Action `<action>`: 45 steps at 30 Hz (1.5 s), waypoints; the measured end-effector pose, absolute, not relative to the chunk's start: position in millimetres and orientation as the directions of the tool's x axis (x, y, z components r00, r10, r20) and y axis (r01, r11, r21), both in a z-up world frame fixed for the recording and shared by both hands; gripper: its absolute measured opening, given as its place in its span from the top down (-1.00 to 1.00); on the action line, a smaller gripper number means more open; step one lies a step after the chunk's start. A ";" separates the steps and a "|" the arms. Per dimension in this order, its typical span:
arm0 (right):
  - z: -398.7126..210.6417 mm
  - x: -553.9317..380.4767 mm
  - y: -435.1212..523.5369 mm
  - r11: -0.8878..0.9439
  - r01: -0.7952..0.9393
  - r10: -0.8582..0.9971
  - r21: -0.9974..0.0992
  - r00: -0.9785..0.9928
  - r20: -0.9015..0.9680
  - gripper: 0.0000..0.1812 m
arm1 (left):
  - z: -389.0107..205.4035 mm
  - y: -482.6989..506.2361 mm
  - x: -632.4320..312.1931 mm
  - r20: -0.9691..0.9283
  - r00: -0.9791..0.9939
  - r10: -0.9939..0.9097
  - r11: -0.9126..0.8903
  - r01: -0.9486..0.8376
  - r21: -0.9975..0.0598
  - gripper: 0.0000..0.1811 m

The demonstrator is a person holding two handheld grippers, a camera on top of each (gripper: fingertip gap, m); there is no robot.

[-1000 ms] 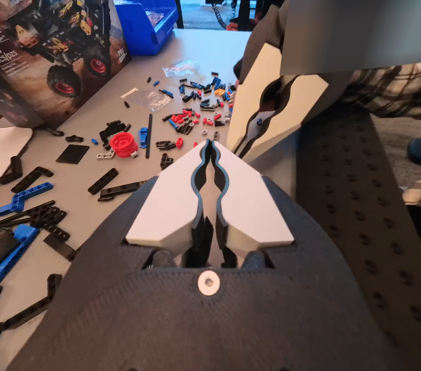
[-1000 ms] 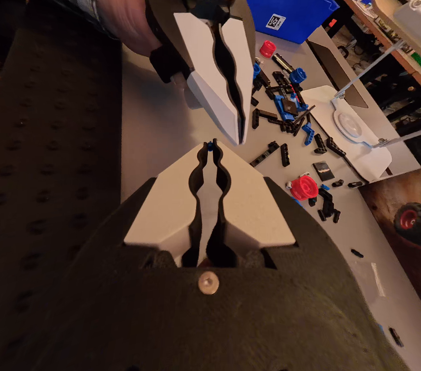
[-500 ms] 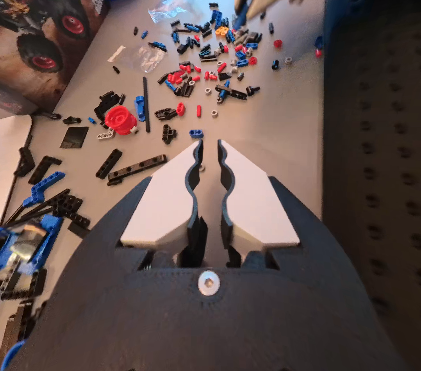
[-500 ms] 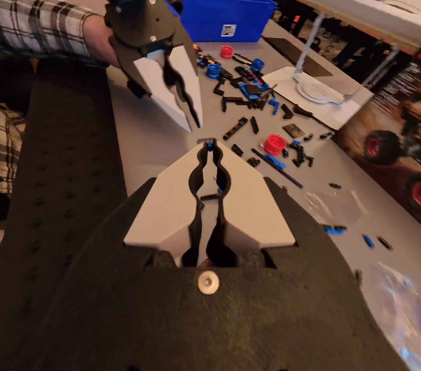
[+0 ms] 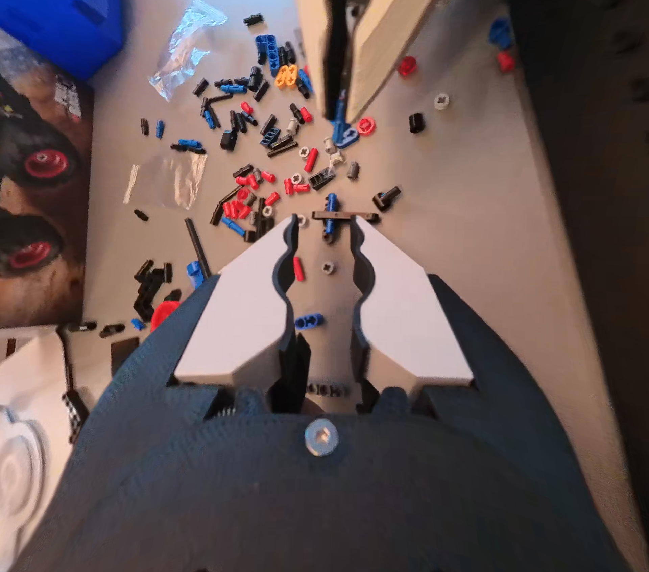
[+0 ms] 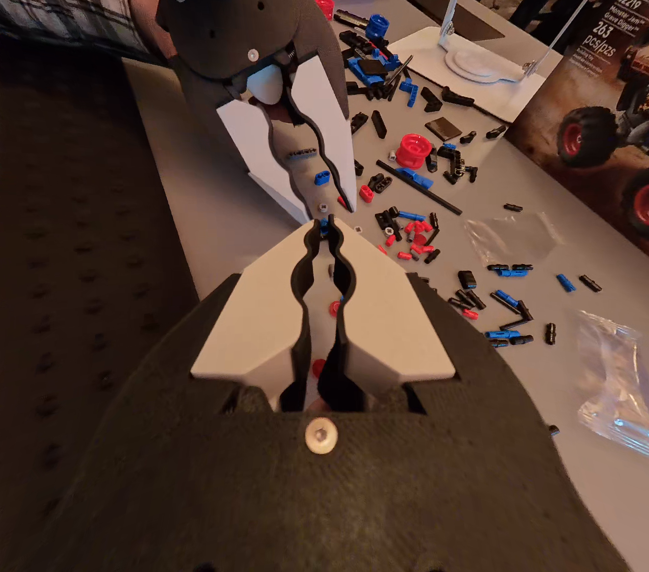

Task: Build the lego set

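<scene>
My left gripper (image 5: 323, 221) is open and empty, low over the grey table. A black beam with a blue pin through it (image 5: 346, 215) lies just past its tips. A red pin (image 5: 297, 269), a grey bush (image 5: 327, 268) and a small blue connector (image 5: 309, 321) lie between its fingers. My right gripper (image 6: 323, 225) is shut on a small blue pin (image 6: 323, 227). It also shows in the left wrist view (image 5: 337, 112), tip down over a blue piece (image 5: 346, 138). In the right wrist view the left gripper (image 6: 328, 211) stands just beyond the right one's tips.
Many small red, blue and black parts (image 5: 253, 183) are scattered over the table. A red wheel hub (image 6: 412, 149), the set's box (image 6: 597, 105), a blue bin (image 5: 52, 10), plastic bags (image 5: 186, 46) and a white stand base (image 6: 474, 63) lie around. A black perforated mat (image 6: 70, 239) borders the table. Spacing between my two grippers at the tips: around 6 cm. Between my left fingertips and the red wheel hub (image 6: 412, 149) there is roughly 11 cm.
My left gripper has opened and moved forward and down over the small parts. My right gripper, still holding the blue pin, has swung down over the pile.
</scene>
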State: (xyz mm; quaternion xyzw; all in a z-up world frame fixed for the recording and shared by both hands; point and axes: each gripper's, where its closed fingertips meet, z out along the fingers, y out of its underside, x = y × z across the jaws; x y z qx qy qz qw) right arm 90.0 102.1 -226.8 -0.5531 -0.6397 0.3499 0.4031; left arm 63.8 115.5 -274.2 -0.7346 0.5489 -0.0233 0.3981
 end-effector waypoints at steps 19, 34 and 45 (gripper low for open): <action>-250.8 90.3 105.8 0.083 0.496 0.994 -0.864 -0.105 0.035 0.99 | -284.1 111.8 81.7 -0.594 0.076 -0.801 0.237 -0.870 -0.431 0.97; -262.0 89.6 91.7 0.044 0.559 0.978 -0.828 -0.193 -0.079 0.98 | -283.3 85.6 80.0 -0.759 0.011 -0.651 0.391 -0.852 -0.347 0.99; -275.6 82.7 79.7 0.045 0.660 0.919 -0.750 -0.322 -0.228 0.99 | -283.8 76.4 80.5 -0.859 -0.062 -0.509 0.500 -0.834 -0.235 1.00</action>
